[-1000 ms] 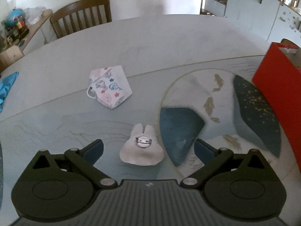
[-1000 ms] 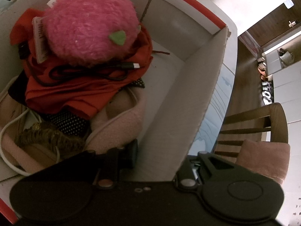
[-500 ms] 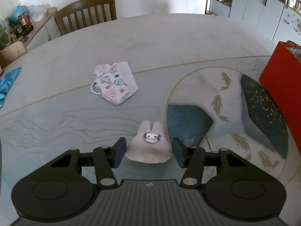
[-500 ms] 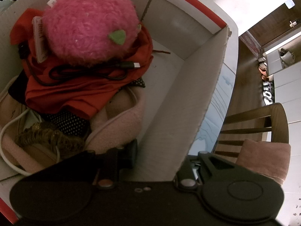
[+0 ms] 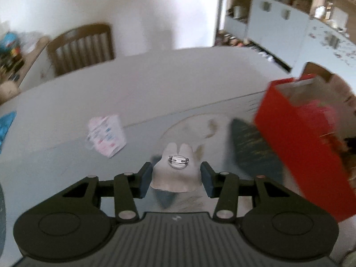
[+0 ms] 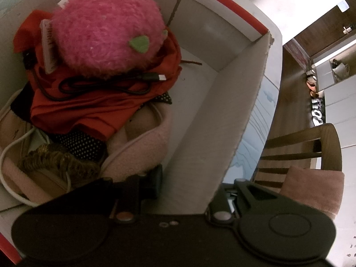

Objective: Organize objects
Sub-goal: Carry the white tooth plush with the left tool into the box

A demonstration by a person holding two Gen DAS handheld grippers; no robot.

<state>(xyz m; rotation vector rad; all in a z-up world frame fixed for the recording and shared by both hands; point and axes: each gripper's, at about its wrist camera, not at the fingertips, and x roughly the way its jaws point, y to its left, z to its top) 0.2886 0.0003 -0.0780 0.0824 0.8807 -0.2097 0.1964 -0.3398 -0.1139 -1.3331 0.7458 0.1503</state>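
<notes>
Left wrist view: the left claw (image 5: 176, 179) is seen with the white bunny-shaped brooch (image 5: 175, 173) between its two blue pads (image 5: 145, 178); the jaws have just been closing, and the brooch now appears pinched at its sides and carried clear of the worktop (image 5: 111, 84), its ears pointing away from the camera and its metal pin (image 5: 178, 160) facing up; the picture is blurred, so the exact contact cannot be made out. The red box (image 5: 298, 146) lies to the right of the claw and a little ahead, near but apart; its open top is turned toward this side, and something pink is glimpsed inside. It is judged that the coming move is a carry to the right and over the near wall of that box. A patterned face mask (image 5: 106, 135) is left lying on the worktop, ahead and to the left, well apart from the box.

Right wrist view: the right claw (image 6: 191, 191) is seen clamped on the side wall of the box (image 6: 233, 102), one finger inside and one outside, so the box is steadied by it. Inside the box a pink plush ball (image 6: 106, 29) sits atop a red cloth (image 6: 89, 106) with a black cable (image 6: 106, 84) laid across; below are a pink fleecy pouch (image 6: 142, 146), dotted black fabric (image 6: 82, 144), a brown scrunchie (image 6: 51, 158) and a white cord (image 6: 9, 151); the right-hand part of the box floor is bare, and a drop there is judged easiest.
</notes>
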